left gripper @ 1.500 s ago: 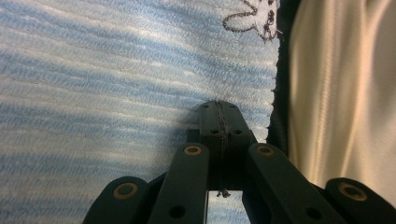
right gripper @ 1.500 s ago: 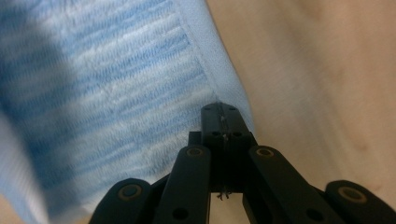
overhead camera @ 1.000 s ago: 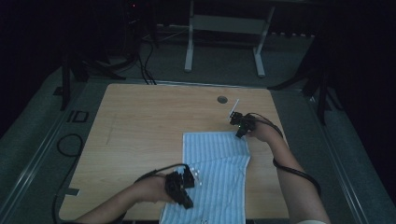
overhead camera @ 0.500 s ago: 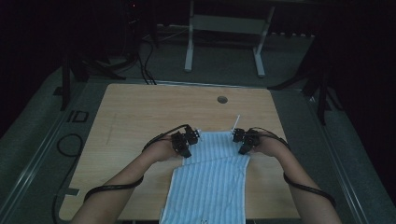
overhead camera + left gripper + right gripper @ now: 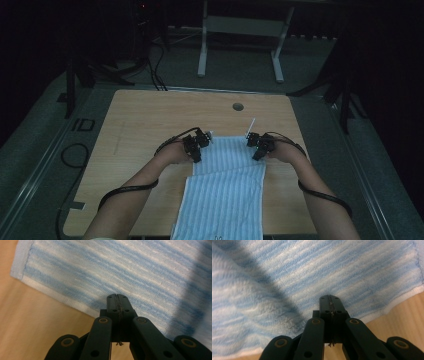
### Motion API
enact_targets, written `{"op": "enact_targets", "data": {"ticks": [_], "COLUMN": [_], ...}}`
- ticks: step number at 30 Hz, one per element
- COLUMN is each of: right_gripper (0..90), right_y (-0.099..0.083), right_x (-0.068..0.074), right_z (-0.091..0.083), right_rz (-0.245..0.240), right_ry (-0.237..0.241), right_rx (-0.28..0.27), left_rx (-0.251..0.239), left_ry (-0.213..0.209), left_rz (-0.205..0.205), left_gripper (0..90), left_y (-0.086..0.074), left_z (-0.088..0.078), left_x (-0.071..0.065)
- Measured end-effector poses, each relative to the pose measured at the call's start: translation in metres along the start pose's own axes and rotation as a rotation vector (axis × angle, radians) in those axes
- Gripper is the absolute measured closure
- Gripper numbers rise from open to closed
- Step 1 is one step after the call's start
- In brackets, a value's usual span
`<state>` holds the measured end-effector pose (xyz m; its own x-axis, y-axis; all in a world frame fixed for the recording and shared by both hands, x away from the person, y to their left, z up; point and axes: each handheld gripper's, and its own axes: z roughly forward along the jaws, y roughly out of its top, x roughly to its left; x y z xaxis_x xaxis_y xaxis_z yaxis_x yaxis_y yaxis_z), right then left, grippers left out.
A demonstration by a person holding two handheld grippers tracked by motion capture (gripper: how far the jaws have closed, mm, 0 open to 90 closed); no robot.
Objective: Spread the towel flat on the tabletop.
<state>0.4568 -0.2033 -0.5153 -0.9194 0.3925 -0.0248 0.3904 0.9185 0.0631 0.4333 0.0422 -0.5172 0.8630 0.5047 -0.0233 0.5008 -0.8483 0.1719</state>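
A blue-and-white striped cloth (image 5: 225,200) lies on the wooden table (image 5: 145,125) and runs down to its near edge. A folded-over layer covers its far part. My left gripper (image 5: 196,156) sits at the far left corner of that layer. Its jaws are shut, with the cloth's hem (image 5: 57,293) running in under them in the left gripper view (image 5: 117,297). My right gripper (image 5: 258,155) is at the far right corner, also shut, and the cloth (image 5: 307,272) spreads out flat from its tips (image 5: 330,298). Both forearms reach in from the near side.
A round cable hole (image 5: 238,106) is set in the table near the far edge. A thin white object (image 5: 250,126) lies just beyond the cloth's far right corner. A metal frame (image 5: 240,30) stands on the floor behind the table, and cables (image 5: 75,155) trail at the left.
My left gripper has travelled from the near left of the cloth to its far left, taking cloth along, so a folded layer now lies on top. The right gripper has hardly moved.
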Motion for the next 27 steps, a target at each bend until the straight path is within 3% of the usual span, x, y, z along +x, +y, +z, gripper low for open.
{"op": "enact_targets", "data": {"ticks": [9, 16, 19, 22, 23, 27], "right_gripper": [89.3, 88.1, 83.2, 82.1, 82.1, 79.8], "right_y": [0.028, 0.045, 0.046, 0.046, 0.045, 0.034], "right_x": [-0.019, -0.037, -0.045, -0.044, -0.041, -0.021], "right_z": [0.003, 0.004, 0.004, -0.001, -0.004, -0.02], "right_rz": [0.013, 0.041, 0.069, 0.047, 0.035, -0.072], "right_ry": [-0.023, -0.059, -0.046, -0.047, -0.027, -0.003], "right_rx": [-0.006, -0.014, -0.022, -0.01, -0.031, -0.077], "left_rx": [0.025, 0.036, 0.045, 0.035, 0.017, -0.032], "left_ry": [0.063, 0.138, 0.175, 0.152, 0.133, 0.073], "left_rz": [-0.066, -0.099, -0.098, -0.093, -0.086, -0.041], "left_gripper": [89.6, 88.7, 85.5, 85.4, 84.7, 80.2], "left_y": [0.006, 0.017, 0.022, 0.021, 0.019, 0.0], "left_z": [0.0, 0.002, 0.003, -0.002, -0.006, -0.02], "left_x": [0.03, 0.048, 0.052, 0.049, 0.045, 0.027]}}
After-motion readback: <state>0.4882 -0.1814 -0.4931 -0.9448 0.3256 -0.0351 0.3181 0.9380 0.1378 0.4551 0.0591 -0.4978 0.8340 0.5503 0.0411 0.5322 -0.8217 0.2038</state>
